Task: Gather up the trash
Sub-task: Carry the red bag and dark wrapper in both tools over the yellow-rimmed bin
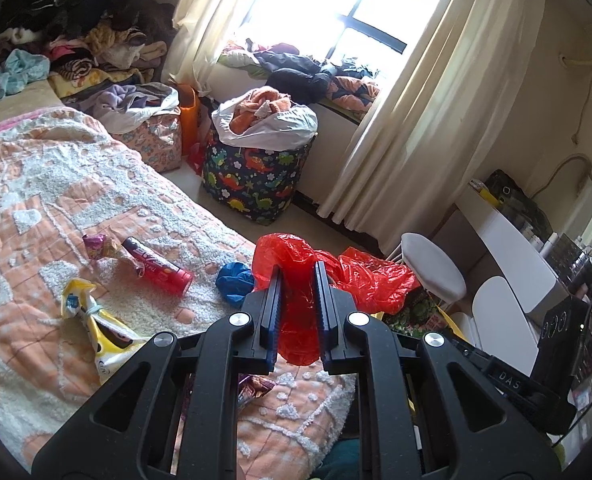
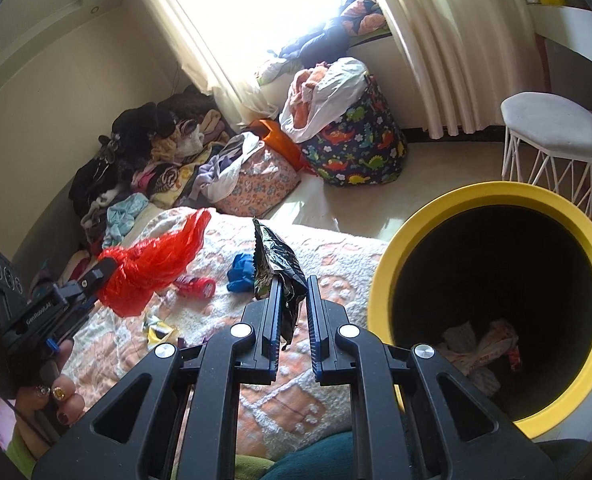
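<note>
My left gripper is shut on a crumpled red plastic bag, held above the bed's orange and white blanket. The right wrist view shows that left gripper with the red bag at the left. My right gripper is shut on a dark foil snack wrapper, just left of the yellow-rimmed bin. On the blanket lie a red tube, a purple wrapper, a yellow wrapper and a blue crumpled piece.
The bin holds some paper trash at its bottom. A dinosaur-print basket full of clothes stands on the floor by the curtain. A white stool stands behind the bin. Clothes are piled at the bed's far end.
</note>
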`<state>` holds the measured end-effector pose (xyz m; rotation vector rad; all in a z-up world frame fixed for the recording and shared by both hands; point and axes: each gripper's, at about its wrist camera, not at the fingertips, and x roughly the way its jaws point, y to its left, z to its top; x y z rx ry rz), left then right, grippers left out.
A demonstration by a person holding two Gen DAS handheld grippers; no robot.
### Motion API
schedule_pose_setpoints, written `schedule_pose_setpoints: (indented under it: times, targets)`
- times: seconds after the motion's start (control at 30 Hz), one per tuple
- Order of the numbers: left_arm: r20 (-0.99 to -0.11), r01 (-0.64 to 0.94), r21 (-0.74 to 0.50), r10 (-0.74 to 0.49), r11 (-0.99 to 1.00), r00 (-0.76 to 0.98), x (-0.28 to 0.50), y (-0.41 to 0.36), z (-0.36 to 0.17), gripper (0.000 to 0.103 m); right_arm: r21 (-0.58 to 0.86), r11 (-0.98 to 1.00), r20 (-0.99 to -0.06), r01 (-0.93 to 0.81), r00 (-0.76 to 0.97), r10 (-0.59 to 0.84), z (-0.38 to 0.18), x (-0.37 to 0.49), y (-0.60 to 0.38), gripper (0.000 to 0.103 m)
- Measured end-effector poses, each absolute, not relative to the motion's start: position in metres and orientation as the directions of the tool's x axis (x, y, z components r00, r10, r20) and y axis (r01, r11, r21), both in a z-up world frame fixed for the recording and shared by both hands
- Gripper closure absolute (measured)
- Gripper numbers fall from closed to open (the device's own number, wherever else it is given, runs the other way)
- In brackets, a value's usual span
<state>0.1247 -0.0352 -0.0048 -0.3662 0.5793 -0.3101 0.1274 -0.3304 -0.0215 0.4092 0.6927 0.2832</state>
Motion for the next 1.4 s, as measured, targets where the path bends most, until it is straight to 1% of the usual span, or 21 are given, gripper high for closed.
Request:
schedule_pose_setpoints:
  times: [0.5, 1.4]
  targets:
    - [-0.482, 0.258, -0.374, -0.425, 0.891, 0.766, 0.123, -0.08, -0.003, 0.093, 0.474, 0.88, -0.514, -0.029, 0.802, 0.303, -0.013, 0.125, -0.385, 0.091]
    - [-0.537, 0.412, -0.297, -0.507, 0.862, 0.674, 0.113, -0.166, -0.023, 0.093, 0.501, 0.857, -0.507, 0.121, 0.843, 0.177, -0.021, 0.12, -0.454, 0.091]
